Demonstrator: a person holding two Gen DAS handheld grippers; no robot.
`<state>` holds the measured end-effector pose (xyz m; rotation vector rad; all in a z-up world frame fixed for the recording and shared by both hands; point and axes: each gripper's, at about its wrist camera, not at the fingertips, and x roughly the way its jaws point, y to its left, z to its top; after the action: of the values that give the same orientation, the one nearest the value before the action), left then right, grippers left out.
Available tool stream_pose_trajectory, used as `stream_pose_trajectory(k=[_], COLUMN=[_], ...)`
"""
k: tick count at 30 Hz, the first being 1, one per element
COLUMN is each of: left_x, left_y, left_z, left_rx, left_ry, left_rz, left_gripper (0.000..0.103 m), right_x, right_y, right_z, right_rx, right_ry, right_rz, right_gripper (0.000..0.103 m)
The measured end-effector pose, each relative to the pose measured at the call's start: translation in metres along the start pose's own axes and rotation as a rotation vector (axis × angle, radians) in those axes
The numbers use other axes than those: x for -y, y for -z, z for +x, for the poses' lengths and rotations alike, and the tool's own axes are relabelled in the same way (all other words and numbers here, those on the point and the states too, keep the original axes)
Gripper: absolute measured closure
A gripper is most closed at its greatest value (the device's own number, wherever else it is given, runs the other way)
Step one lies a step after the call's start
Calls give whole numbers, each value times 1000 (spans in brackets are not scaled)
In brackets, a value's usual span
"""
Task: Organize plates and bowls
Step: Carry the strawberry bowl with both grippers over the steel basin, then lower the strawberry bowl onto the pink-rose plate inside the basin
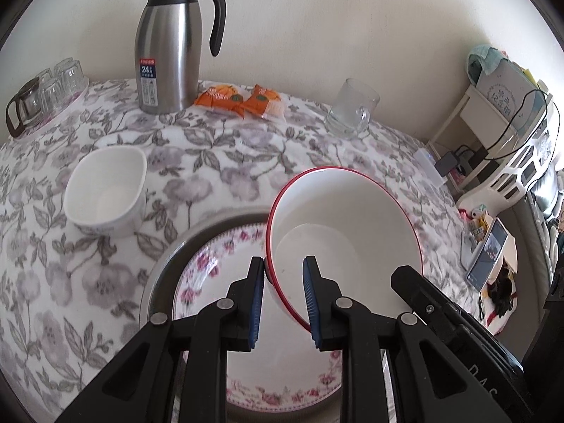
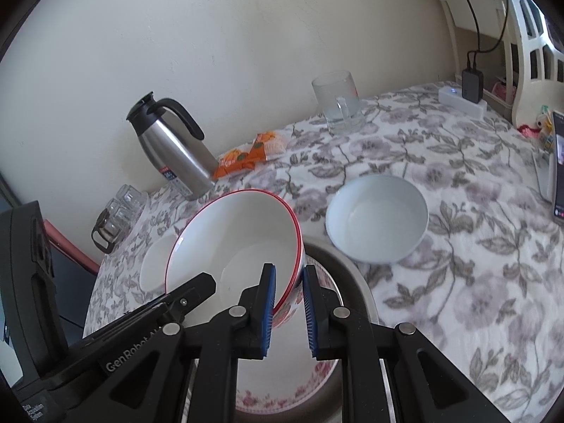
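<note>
A white bowl with a red rim (image 1: 345, 218) (image 2: 239, 232) hangs tilted above a pink-flowered plate (image 1: 211, 268) (image 2: 282, 398), which lies in a round metal tray (image 1: 169, 257) (image 2: 352, 271). My left gripper (image 1: 283, 275) is shut on the bowl's left wall, its blue pads on either side of the rim. My right gripper (image 2: 289, 278) is shut on the opposite wall. A square white bowl (image 1: 105, 194) (image 2: 155, 264) stands left of the tray, partly hidden in the right wrist view. A round white bowl (image 2: 377, 218) stands right of the tray.
Along the wall at the back stand a steel thermos jug (image 1: 172, 53), orange snack packets (image 1: 239, 100) and a glass mug (image 1: 352, 109). Upturned glasses (image 1: 53, 88) fill the far left corner. A phone (image 1: 488, 253) and a power strip (image 2: 461, 100) lie at the right edge.
</note>
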<state>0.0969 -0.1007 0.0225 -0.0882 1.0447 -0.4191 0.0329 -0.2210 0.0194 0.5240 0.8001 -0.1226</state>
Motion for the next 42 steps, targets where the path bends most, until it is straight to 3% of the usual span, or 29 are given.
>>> stream_pose_trajectory(k=[24,42], left_x=[-25,-25], left_y=[39,39], left_z=[14,20], left_rx=[-142,-152], left_ry=[-43,-41], left_rz=[-88,-87], left_gripper=[79,79], right_x=[-9,-6], right_y=[28,28], right_z=[12,16], right_rx=[-94,-101], right_ry=[34,24], right_rz=[-66,-47], right_gripper=[86,86])
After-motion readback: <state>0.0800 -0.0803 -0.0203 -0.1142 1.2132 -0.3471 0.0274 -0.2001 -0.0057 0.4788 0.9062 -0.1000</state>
